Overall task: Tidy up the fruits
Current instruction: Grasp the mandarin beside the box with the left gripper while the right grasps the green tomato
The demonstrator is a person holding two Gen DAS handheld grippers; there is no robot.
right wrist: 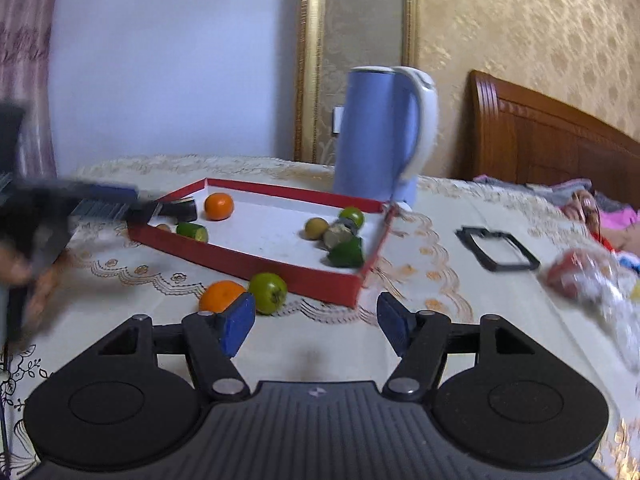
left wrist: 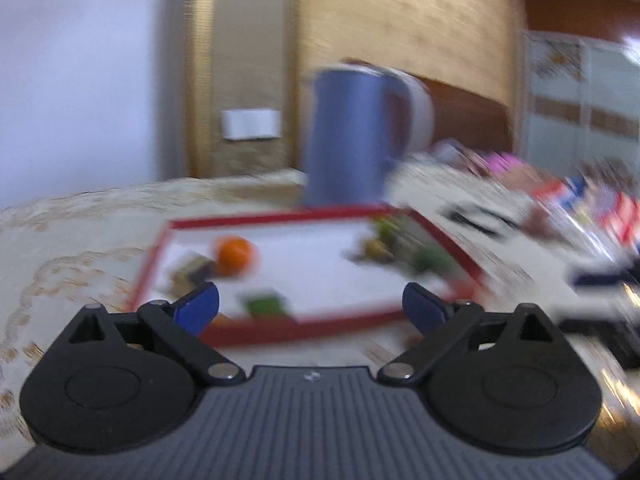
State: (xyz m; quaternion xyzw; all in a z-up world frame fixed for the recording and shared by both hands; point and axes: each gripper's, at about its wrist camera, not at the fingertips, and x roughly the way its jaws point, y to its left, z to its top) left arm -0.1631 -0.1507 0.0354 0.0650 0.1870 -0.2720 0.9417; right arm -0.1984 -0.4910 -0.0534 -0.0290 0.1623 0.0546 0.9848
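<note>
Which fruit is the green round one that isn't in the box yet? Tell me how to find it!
Start at the tall blue kettle, then come down to the shallow red cardboard box with the white floor. Just outside its near wall, on the lacy cream tablecloth, sits the round green fruit. It touches an orange tangerine, and only these two lie outside the box.

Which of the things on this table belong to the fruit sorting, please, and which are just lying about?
Job:
red tray
orange in tray
orange on cloth
green fruit on cloth
green fruit in tray

Lying about:
blue kettle
black frame
</note>
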